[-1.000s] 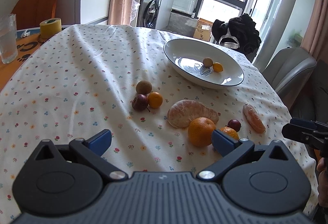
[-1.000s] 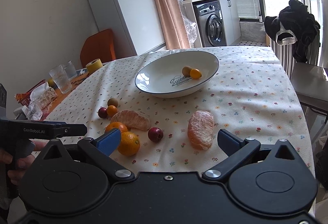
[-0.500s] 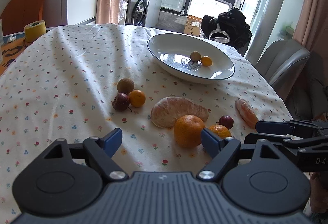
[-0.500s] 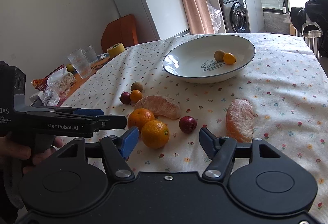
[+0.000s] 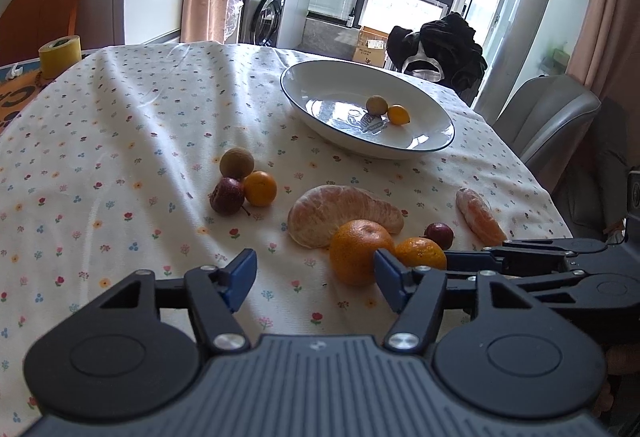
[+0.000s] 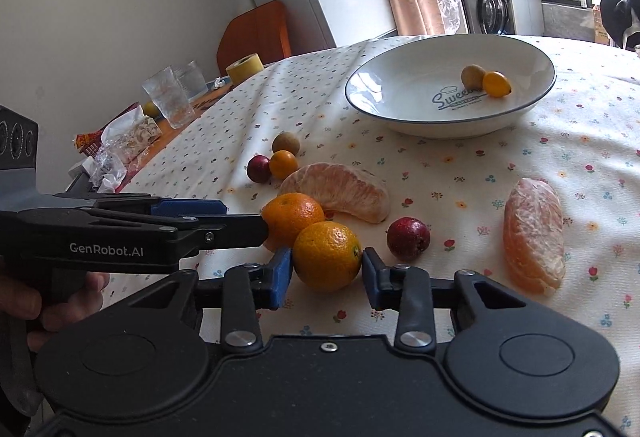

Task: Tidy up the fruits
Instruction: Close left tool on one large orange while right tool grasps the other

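Flowered tablecloth point(image 5: 120, 125) underfoot, fruit mostly unsorted. Nearest: right gripper point(image 6: 326, 273) bracketing an orange point(image 6: 327, 256), blue pads at its sides, grip apparently not yet firm. Left gripper point(image 5: 316, 277) spread wide and empty beside a second orange point(image 5: 360, 251). Farther out, loose on cloth: two peeled segments, two red fruits, a small orange, a brown one. Farthest, bowl point(image 6: 532, 101) holding just two small fruits; most work left.
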Demonstrator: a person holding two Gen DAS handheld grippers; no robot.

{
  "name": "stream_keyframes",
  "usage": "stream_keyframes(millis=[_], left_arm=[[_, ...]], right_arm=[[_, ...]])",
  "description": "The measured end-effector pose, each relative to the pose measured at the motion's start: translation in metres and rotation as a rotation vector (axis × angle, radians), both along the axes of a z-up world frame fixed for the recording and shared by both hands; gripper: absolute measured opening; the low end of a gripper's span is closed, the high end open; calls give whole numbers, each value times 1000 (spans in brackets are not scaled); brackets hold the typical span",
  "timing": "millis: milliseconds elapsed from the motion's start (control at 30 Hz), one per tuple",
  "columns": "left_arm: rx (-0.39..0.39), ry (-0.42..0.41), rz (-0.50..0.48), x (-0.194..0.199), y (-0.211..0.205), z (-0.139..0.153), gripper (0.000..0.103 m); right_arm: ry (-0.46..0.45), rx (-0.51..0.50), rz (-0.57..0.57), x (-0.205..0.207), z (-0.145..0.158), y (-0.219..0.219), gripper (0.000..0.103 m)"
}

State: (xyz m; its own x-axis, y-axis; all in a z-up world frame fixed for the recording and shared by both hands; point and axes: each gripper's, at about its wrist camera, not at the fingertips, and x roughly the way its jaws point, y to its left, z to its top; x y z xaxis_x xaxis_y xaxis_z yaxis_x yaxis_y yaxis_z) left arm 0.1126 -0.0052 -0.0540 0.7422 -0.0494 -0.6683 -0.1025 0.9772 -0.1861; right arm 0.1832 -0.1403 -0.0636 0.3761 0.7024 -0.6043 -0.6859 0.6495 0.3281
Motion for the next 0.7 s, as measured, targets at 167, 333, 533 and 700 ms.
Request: stream_keyframes(millis=[167,333,533,700], left_arm=[[-13,-7,-28,5,-5,-3,61],[-15,-10,-53,11,-12,-5,61],[-28,-14,-69,19,-20,-10,61],[-42,-14,-83,23,-23,-13,58]], right_arm=[[1,4,-20,3,1,-8,35],[-20,10,-36,4,9,-17,35],[-47,-3,-55,7,18,-25,35],[-56,-9,-89,12,22,-31,35]])
